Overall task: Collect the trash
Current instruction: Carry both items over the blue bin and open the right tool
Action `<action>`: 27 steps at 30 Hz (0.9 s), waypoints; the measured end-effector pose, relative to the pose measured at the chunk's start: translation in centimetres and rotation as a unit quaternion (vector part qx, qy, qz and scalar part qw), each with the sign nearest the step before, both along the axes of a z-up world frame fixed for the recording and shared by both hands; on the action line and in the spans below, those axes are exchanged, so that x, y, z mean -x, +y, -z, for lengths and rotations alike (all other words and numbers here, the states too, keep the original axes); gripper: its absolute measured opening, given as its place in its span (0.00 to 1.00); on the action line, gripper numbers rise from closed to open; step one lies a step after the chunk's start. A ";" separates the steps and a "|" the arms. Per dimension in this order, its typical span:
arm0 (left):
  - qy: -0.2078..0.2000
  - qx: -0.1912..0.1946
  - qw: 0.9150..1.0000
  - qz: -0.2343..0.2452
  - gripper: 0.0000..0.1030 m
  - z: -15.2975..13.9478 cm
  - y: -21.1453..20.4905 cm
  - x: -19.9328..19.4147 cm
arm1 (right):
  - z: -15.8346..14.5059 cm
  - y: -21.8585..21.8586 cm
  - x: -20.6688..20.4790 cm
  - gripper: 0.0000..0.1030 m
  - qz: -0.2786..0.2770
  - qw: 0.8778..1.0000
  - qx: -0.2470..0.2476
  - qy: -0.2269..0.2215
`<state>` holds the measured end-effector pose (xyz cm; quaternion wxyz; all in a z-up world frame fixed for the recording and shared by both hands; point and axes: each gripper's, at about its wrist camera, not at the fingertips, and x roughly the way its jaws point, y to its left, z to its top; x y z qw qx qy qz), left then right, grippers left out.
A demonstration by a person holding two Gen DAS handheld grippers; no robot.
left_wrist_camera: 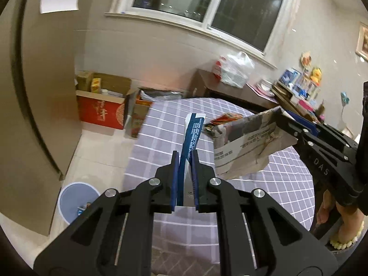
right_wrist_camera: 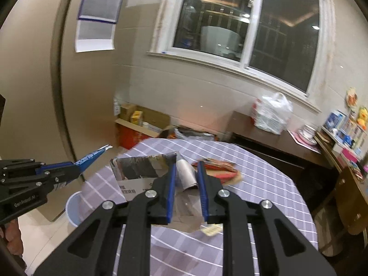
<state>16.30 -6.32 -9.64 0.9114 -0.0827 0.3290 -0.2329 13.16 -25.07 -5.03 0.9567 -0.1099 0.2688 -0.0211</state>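
Left gripper (left_wrist_camera: 185, 161) pinches a blue wrapper (left_wrist_camera: 192, 133) above the table (left_wrist_camera: 276, 184). Right gripper (right_wrist_camera: 186, 172) clamps a torn cardboard box (right_wrist_camera: 140, 172) over the table too; bin (left_wrist_camera: 76, 197) sits on the floor beside it.

Warm indoor ceiling light, evenly bright. Dark night-time white-framed window (left_wrist_camera: 207, 7) mirrors ceiling spots. Glossy beige wall tiles (right_wrist_camera: 202, 92) show soft glare. Strong fisheye bending with black vignette corners. Motion blur smears red cardboard box (left_wrist_camera: 101, 112) and cluttered brown side shelf (right_wrist_camera: 345, 142); near black gripper frames sharp.
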 end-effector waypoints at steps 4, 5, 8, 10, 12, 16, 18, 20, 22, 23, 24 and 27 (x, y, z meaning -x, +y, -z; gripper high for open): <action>0.003 0.010 0.999 -0.031 0.11 0.4 4.3 -0.5 | 0.4 5.1 -1.6 0.18 -0.036 0.999 0.006 0.008; 0.003 0.011 0.999 -0.040 0.11 0.6 5.4 -0.6 | 0.6 6.4 -2.0 0.18 -0.045 0.999 0.006 0.011; 0.007 0.011 0.997 -0.072 0.11 1.4 9.3 -1.3 | 1.1 10.2 -3.6 0.18 -0.075 0.997 0.002 0.020; 0.010 0.014 0.995 -0.094 0.11 1.9 11.9 -1.6 | 1.6 13.1 -4.7 0.18 -0.097 0.995 0.000 0.027; 0.012 0.011 0.993 -0.120 0.11 2.4 14.5 -2.0 | 2.1 15.7 -5.7 0.18 -0.117 0.993 -0.003 0.032; 0.024 0.015 0.987 -0.159 0.11 3.6 18.7 -2.8 | 3.3 20.5 -7.5 0.18 -0.150 0.988 -0.010 0.044; 0.032 0.015 0.984 -0.176 0.11 4.5 20.6 -3.3 | 4.1 22.5 -8.3 0.18 -0.163 0.985 -0.011 0.053; 0.040 0.013 0.981 -0.190 0.11 5.4 22.1 -3.8 | 5.2 24.6 -9.4 0.18 -0.175 0.982 -0.013 0.063; 0.051 0.013 0.978 -0.201 0.11 6.5 23.4 -4.4 | 6.4 26.0 -10.3 0.18 -0.183 0.980 -0.020 0.075; 0.054 0.012 0.977 -0.206 0.11 7.0 23.9 -4.7 | 7.1 26.8 -10.8 0.18 -0.185 0.979 -0.021 0.082; 0.058 0.008 0.975 -0.212 0.11 7.5 24.5 -5.0 | 7.5 27.2 -11.1 0.18 -0.187 0.978 -0.023 0.086; 0.067 0.002 0.972 -0.226 0.11 8.9 25.7 -5.7 | 9.3 28.6 -12.4 0.18 -0.193 0.976 -0.031 0.100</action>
